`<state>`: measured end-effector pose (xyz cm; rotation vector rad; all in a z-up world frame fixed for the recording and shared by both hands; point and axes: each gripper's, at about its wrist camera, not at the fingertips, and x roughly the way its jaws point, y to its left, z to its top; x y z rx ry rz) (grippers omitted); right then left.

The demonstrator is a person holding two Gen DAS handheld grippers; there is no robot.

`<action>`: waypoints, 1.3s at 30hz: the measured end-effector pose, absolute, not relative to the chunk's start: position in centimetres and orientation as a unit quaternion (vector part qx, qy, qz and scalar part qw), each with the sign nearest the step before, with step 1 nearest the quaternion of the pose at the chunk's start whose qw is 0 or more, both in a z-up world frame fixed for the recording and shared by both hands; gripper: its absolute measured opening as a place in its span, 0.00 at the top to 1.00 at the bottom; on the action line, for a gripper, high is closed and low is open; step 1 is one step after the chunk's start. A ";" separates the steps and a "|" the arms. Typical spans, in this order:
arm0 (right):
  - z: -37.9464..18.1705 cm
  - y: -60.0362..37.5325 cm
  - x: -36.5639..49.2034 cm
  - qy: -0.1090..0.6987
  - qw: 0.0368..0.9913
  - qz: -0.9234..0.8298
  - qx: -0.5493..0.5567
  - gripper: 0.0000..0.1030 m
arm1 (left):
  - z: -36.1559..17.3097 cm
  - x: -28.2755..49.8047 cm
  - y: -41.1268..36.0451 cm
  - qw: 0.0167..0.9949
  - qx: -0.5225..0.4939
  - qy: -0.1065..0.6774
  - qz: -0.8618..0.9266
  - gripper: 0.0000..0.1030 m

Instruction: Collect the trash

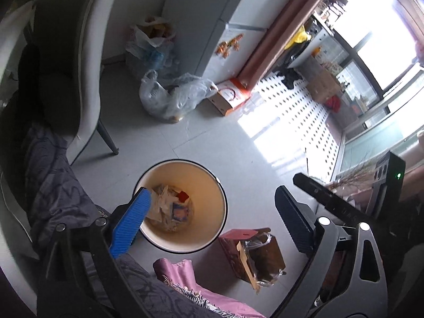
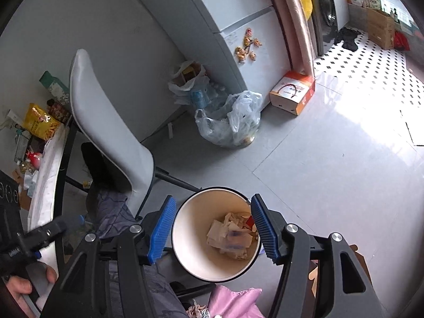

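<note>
left gripper (image 1: 212, 220) agape, empty | right gripper (image 2: 213, 229) agape over bin (image 2: 190, 251) | only right view: snack-strewn table (image 2: 50, 153)

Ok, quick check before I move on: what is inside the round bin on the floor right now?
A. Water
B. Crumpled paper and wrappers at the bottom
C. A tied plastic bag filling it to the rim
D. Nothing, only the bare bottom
B: in both wrist views the bin has a loose pile of crumpled paper and wrappers at its bottom, well below the rim, and the open right gripper holds nothing above it.
</note>
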<state>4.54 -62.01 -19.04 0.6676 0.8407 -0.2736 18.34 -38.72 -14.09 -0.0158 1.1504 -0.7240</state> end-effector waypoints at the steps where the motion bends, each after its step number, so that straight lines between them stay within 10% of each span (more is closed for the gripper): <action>1: -18.7 -61.7 4.6 0.397 0.852 -0.127 0.316 0.42 | -13.6 18.4 -38.4 0.781 -0.010 0.529 -0.333 0.09; 14: -10.4 -56.6 4.9 0.357 0.893 -0.081 0.261 0.07 | -5.6 17.5 -31.0 0.836 -0.043 0.453 -0.306 0.09; 39: 2.0 -42.9 4.9 0.317 0.934 -0.071 0.150 0.07 | 3.9 12.1 -15.0 0.908 -0.071 0.342 -0.231 0.06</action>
